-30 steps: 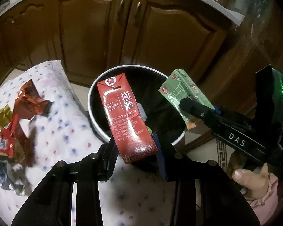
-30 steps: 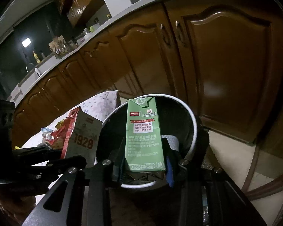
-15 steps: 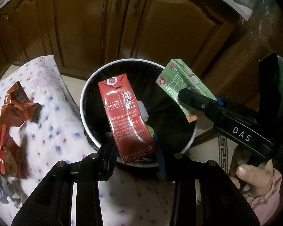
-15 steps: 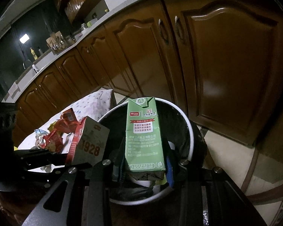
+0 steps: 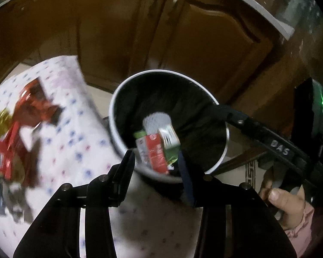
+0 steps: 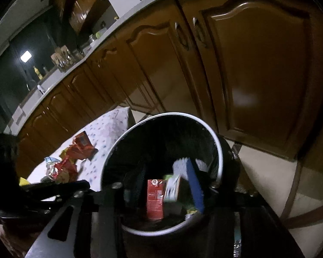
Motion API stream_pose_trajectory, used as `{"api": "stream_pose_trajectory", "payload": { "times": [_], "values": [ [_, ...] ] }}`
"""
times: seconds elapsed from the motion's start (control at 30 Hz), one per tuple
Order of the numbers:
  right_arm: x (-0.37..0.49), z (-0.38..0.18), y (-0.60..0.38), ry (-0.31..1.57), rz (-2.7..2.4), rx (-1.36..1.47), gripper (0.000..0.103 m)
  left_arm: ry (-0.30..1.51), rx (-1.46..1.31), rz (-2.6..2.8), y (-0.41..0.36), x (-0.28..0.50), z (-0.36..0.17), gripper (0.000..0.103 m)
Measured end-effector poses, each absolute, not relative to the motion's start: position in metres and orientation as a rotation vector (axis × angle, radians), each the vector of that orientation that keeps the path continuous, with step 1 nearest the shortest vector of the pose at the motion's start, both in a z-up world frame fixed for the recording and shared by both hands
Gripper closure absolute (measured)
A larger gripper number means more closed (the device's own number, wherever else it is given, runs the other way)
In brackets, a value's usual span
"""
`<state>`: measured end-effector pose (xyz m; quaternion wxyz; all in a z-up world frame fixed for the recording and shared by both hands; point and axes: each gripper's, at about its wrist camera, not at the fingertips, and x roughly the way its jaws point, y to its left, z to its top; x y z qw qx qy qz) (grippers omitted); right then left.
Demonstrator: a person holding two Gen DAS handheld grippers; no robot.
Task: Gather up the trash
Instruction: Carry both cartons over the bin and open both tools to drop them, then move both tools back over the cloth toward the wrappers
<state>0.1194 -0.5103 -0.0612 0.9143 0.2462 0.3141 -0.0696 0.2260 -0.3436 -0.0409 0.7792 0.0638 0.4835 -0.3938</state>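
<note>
From my left wrist camera, my left gripper (image 5: 156, 161) has its jaws opening, empty, above the white-rimmed bin (image 5: 116, 133). A red carton (image 5: 156, 152) and green carton (image 5: 170, 148) lie inside it. Wrappers (image 5: 21, 116) sit left on the spotted surface (image 5: 79, 142).

From my right wrist camera, my right gripper (image 6: 168, 185) has its jaws opening, empty, over the same bin.

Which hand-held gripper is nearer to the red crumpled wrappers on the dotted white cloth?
The left hand-held gripper. It hangs over the bin rim bordering the cloth, red crumpled wrappers just beyond. The right hand-held gripper reaches in from the bin's far side. Both jaws are opening, empty.
</note>
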Motion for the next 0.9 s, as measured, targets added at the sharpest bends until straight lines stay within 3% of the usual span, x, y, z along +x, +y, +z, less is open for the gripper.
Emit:
{"api": "stream_pose_trajectory", "payload": {
  "times": [0.17, 0.53, 0.9],
  "values": [
    [0.104, -0.058, -0.493, 0.599, -0.125, 0.548, 0.025, 1.04, 0.014, -0.788, -0.299, 0.214, -0.046, 0.061],
    [0.09, -0.061, -0.436, 0.579, -0.04, 0.571, 0.014, 0.983, -0.128, -0.597, -0.19, 0.194, -0.054, 0.053],
    [0.097, -0.074, -0.385, 0.619, 0.038, 0.562, 0.014, 0.975, -0.205, -0.49, -0.124, 0.199, -0.064, 0.052]
  ]
}}
